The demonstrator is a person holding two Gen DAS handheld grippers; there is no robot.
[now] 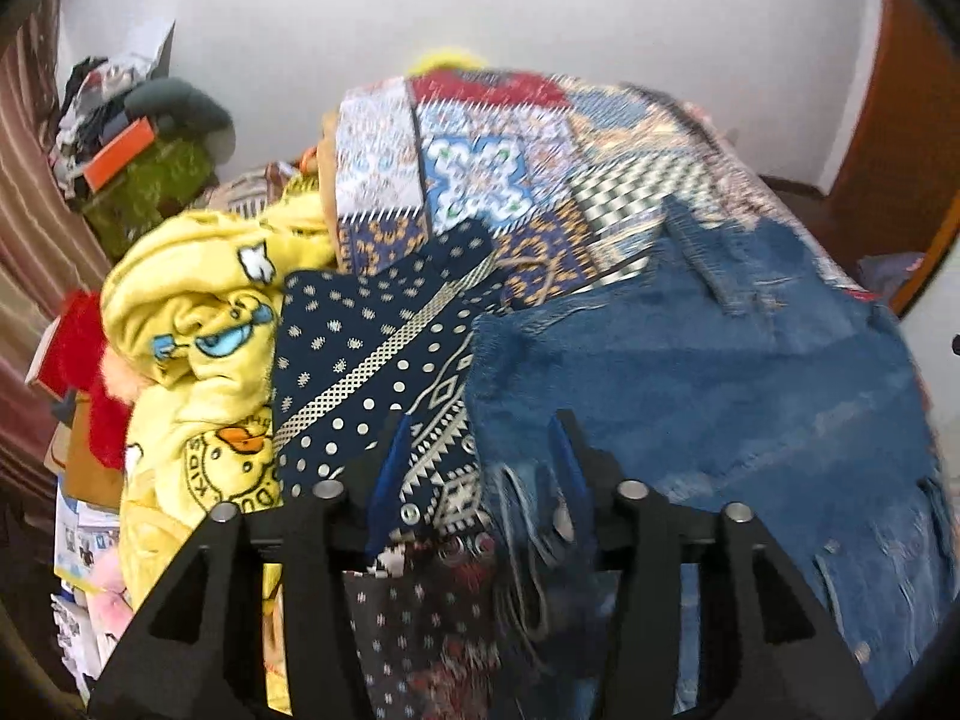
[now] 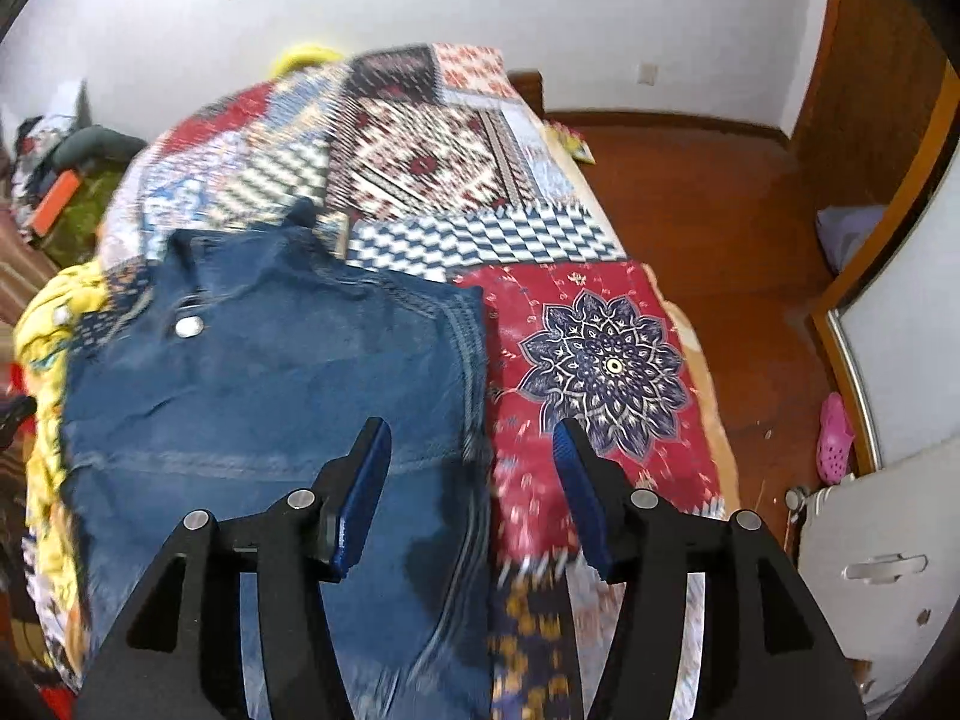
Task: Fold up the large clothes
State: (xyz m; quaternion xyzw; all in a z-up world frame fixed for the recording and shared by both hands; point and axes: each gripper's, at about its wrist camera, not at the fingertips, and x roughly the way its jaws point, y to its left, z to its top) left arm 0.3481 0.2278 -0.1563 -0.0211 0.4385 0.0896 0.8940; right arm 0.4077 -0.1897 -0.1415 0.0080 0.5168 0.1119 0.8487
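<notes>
A blue denim garment (image 1: 708,372) lies folded on the patchwork bedspread (image 1: 480,180); in the right wrist view the denim (image 2: 264,372) shows a metal button (image 2: 188,326) and a stitched seam along its right edge. My left gripper (image 1: 480,420) stands open above the denim's frayed left edge and a navy dotted cloth (image 1: 372,348); nothing sits between its blue pads. My right gripper (image 2: 471,429) is open too, hovering over the denim's right edge where it meets the red floral patch (image 2: 600,360). Both views are motion-blurred.
A yellow cartoon blanket (image 1: 198,324) is heaped left of the navy cloth, with red fabric (image 1: 90,372) beyond it. Cluttered boxes and clothes (image 1: 132,120) stand at the back left. Right of the bed are wooden floor (image 2: 708,192), a pink clog (image 2: 834,438) and a white cabinet (image 2: 888,570).
</notes>
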